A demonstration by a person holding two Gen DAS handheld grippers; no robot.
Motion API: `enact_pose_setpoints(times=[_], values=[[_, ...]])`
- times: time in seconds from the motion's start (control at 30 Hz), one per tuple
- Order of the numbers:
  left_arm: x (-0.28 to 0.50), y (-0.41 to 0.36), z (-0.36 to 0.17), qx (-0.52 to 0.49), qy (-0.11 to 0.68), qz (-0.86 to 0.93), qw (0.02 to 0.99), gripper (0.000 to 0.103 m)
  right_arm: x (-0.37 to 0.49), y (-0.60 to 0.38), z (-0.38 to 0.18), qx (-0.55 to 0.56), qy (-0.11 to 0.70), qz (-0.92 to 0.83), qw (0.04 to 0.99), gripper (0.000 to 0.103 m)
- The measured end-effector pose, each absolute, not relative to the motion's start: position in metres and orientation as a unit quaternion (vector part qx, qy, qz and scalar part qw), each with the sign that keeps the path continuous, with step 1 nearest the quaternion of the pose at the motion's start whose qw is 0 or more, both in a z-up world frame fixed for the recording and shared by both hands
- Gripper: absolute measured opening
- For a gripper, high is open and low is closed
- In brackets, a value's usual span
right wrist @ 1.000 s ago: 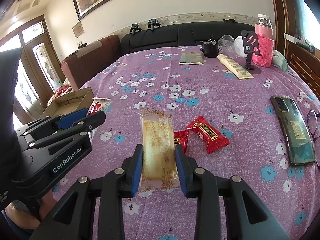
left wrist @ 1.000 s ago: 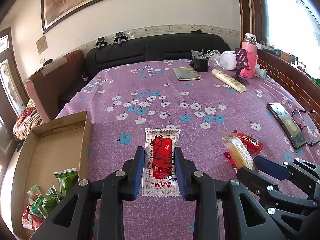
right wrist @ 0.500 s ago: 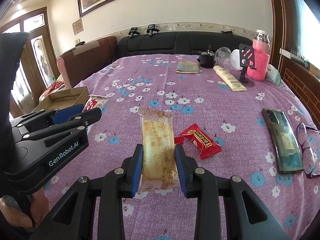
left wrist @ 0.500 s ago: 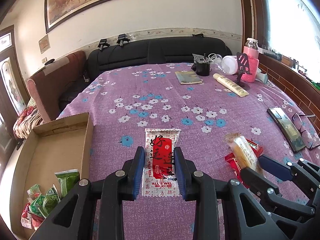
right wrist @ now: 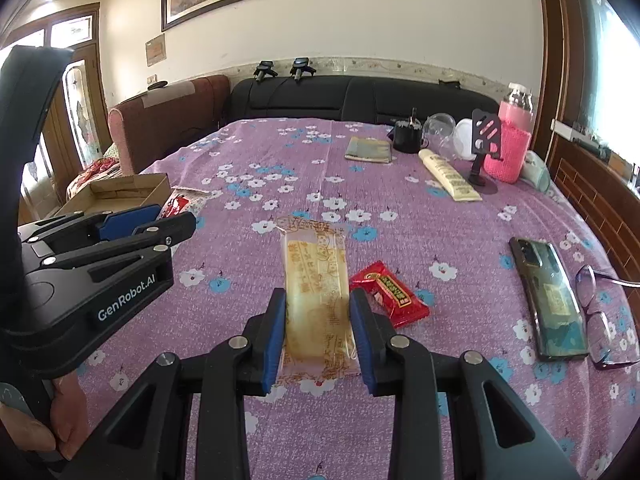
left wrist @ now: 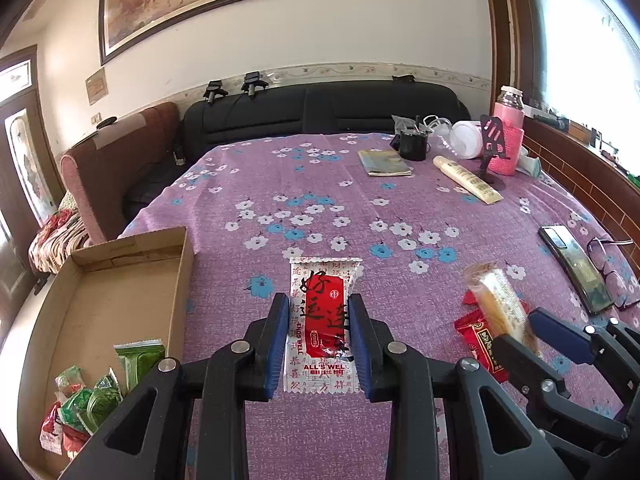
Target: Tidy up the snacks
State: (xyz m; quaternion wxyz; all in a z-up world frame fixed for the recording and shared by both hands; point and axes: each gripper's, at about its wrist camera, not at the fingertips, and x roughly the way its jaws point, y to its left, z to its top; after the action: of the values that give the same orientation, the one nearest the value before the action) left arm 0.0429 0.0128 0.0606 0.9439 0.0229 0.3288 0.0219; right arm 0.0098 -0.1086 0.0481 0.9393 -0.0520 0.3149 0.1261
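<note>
Purple flowered cloth [left wrist: 312, 184] covers the whole table and carries everything else. Off to the left of the left gripper [left wrist: 319, 340], just beside its outer finger, sits the open cardboard box [left wrist: 176, 280], with a heap of green and red snack packets [left wrist: 92, 396] in its near corner. Between that gripper's blue pads lies a flat white-and-red packet [left wrist: 322, 316], clamped narrow across its lower half, the printed top sticking out ahead of the fingertips. The right gripper [right wrist: 319, 340] is likewise closed on a long clear-wrapped cake bar [right wrist: 316, 296], pinched at its near half with the far end pointing forward. Whether either packet is clear of the cloth or resting on it I cannot quite tell from these low views. Just right of the right fingers, touching the bar's wrapper, lies a small red candy packet [right wrist: 390, 294], loose on the cloth.

Both held snacks look light, with crinkly, slippery film; the bar seems soft and could crush or bend, so a mid-length hold across the width, gently, suits it best. The small candy would want a pinch across its body rather than its twisted ends.
</note>
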Motion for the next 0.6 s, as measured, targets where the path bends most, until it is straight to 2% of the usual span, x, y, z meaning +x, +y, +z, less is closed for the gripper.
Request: enact_pose_setpoints(times=[0.4, 0.6], values=[[0.005, 0.043, 0.077, -0.018, 0.326, 0.04, 0.944, 0.031, 0.0, -0.104, 0.055, -0.06, 0.289, 0.134, 0.946, 0.03], [-0.027, 0.084, 0.096, -0.036, 0.303, 0.067, 0.95, 0.031, -0.006, -0.1, 0.056, -0.067, 0.273, 0.137, 0.95, 0.03]])
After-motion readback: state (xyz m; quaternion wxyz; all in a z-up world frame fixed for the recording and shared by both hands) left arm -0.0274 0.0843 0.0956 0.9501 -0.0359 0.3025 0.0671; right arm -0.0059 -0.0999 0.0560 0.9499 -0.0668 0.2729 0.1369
